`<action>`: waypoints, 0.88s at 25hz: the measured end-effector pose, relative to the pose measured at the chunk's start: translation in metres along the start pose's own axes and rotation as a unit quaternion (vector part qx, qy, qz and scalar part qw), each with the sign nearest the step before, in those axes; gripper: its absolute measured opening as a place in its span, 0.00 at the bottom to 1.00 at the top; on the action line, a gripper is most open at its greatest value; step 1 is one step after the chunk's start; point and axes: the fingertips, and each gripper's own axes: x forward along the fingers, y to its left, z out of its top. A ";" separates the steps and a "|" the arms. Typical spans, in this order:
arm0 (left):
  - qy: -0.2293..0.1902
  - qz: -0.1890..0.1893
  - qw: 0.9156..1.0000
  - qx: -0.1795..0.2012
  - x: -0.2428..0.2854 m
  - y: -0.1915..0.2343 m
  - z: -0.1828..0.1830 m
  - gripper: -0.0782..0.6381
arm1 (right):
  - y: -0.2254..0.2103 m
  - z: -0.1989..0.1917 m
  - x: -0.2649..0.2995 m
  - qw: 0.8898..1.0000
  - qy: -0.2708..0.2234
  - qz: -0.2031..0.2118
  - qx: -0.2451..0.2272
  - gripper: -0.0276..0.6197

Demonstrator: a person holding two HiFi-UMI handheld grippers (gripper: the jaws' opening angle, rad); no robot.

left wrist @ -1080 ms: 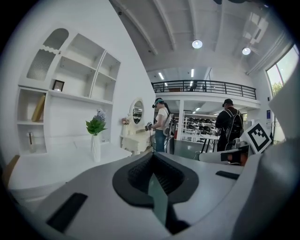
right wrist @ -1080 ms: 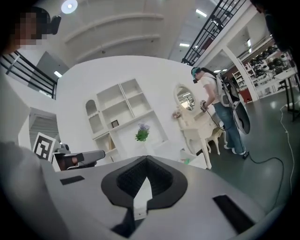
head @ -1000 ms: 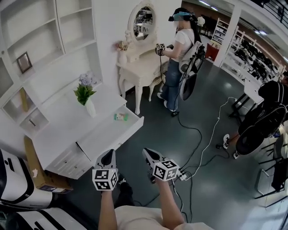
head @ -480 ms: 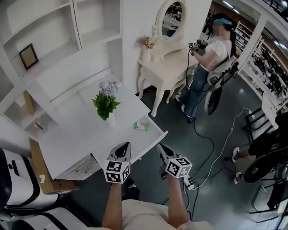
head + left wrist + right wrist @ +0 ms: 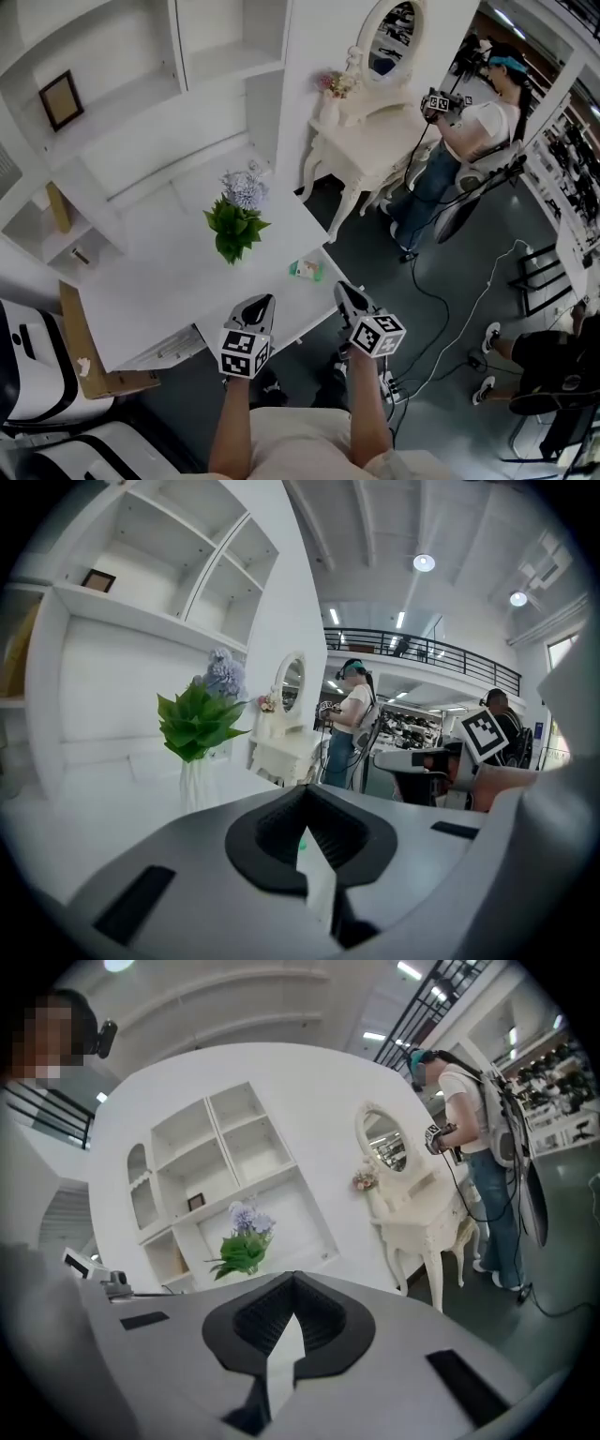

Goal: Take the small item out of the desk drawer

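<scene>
Closed in on desk (image 5: 141, 281): left gripper (image 5: 258, 305) and right gripper (image 5: 347, 292) now at front edge of open drawer (image 5: 281, 298), both fingers pressed together, empty; small green item (image 5: 306, 271) lies untouched inside drawer, likely within reach.

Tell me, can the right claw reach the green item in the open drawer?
Probably yes: the green item lies uncovered in the open drawer, nothing standing between it and the right claw.
</scene>
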 end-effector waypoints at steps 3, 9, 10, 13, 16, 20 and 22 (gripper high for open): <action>0.008 0.017 1.000 -0.009 0.012 0.008 -0.007 0.13 | -0.010 0.001 0.028 0.999 0.030 0.013 -0.020 0.08; 0.030 0.065 0.997 -0.019 0.045 0.015 -0.021 0.13 | -0.047 -0.028 0.083 0.975 0.155 0.047 -0.155 0.08; 0.034 0.072 0.997 -0.014 0.051 0.014 -0.021 0.13 | -0.057 -0.036 0.091 0.965 0.179 0.055 -0.185 0.08; 0.031 0.089 0.996 -0.006 0.069 0.008 -0.018 0.13 | -0.092 -0.066 0.111 0.935 0.245 0.077 -0.246 0.08; 0.030 0.105 0.994 -0.006 0.086 0.004 -0.014 0.13 | -0.116 -0.095 0.131 0.911 0.295 0.101 -0.270 0.08; 0.032 0.121 0.992 -0.017 0.108 -0.003 -0.015 0.13 | -0.133 -0.131 0.154 0.877 0.341 0.137 -0.311 0.08; 0.029 0.130 0.991 -0.030 0.119 -0.005 -0.017 0.13 | -0.139 -0.143 0.162 0.859 0.358 0.152 -0.332 0.08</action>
